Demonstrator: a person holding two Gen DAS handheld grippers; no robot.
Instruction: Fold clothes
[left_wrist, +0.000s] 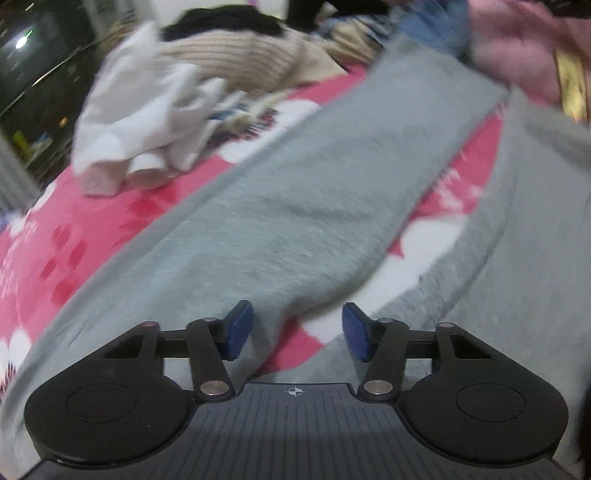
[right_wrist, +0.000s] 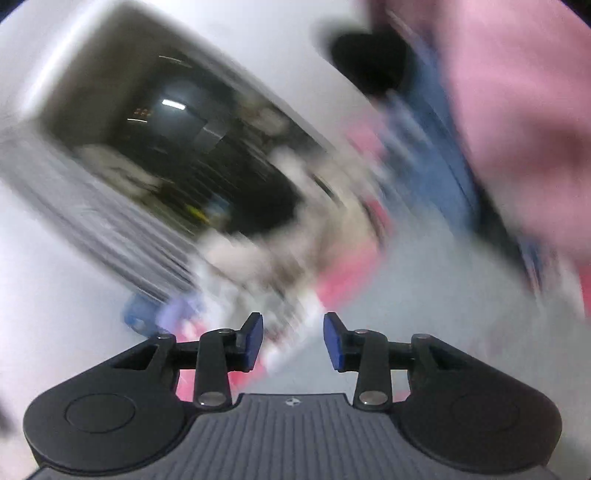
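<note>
My left gripper hangs low over the pink-and-white patterned bedspread, its blue-padded fingers spread apart with nothing between them. Just ahead of them lies the soft grey fleece garment, which looks like trousers: one long leg runs flat and diagonal toward the far side of the bed, and a second grey stretch lies along the right, with a wedge of bedspread showing between the two. A crumpled white garment sits toward the bed's left edge, and beyond it a ribbed beige knit is heaped with other clothes.

My right gripper also has its fingers parted and empty; its view is heavily smeared (only a pink sleeve reads clearly).

I judge the grey garment is spread for folding, or mid-fold. Next I would need a clean pinch on a hem or edge, with both layers caught together.
</note>
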